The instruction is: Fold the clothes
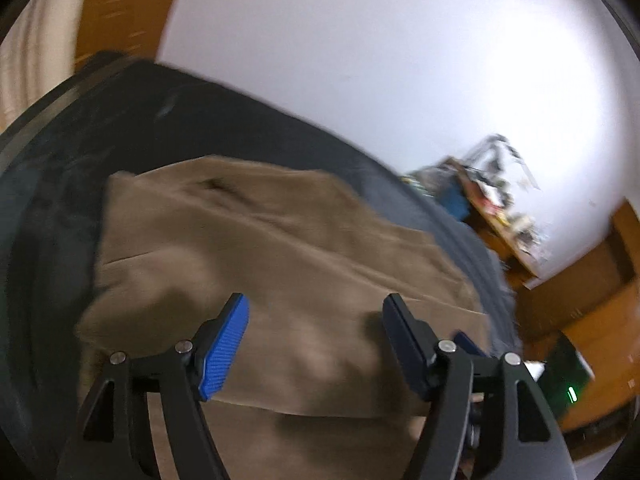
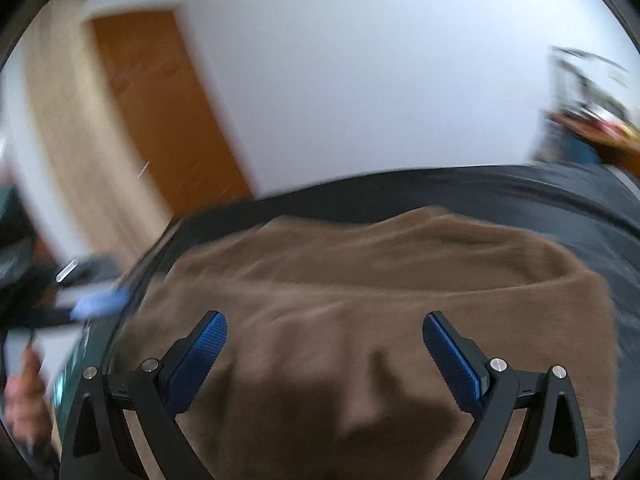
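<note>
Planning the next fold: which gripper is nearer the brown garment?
Too close to call. Left gripper and right gripper both hang open over the brown garment, gripping nothing.

Plain tan-brown garment [image 1: 280, 264] — no print — on dark charcoal bedding [image 1: 248, 120]. Black left gripper [image 1: 316, 308] and right gripper [image 2: 325, 326], blue ribbed pads [image 1: 224, 348]. White wall [image 1: 360, 60] — orange-brown door [image 2: 160, 104].

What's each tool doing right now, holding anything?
Left tool: open, empty, over the brown garment.
Right tool: open, empty, over the same garment.
</note>
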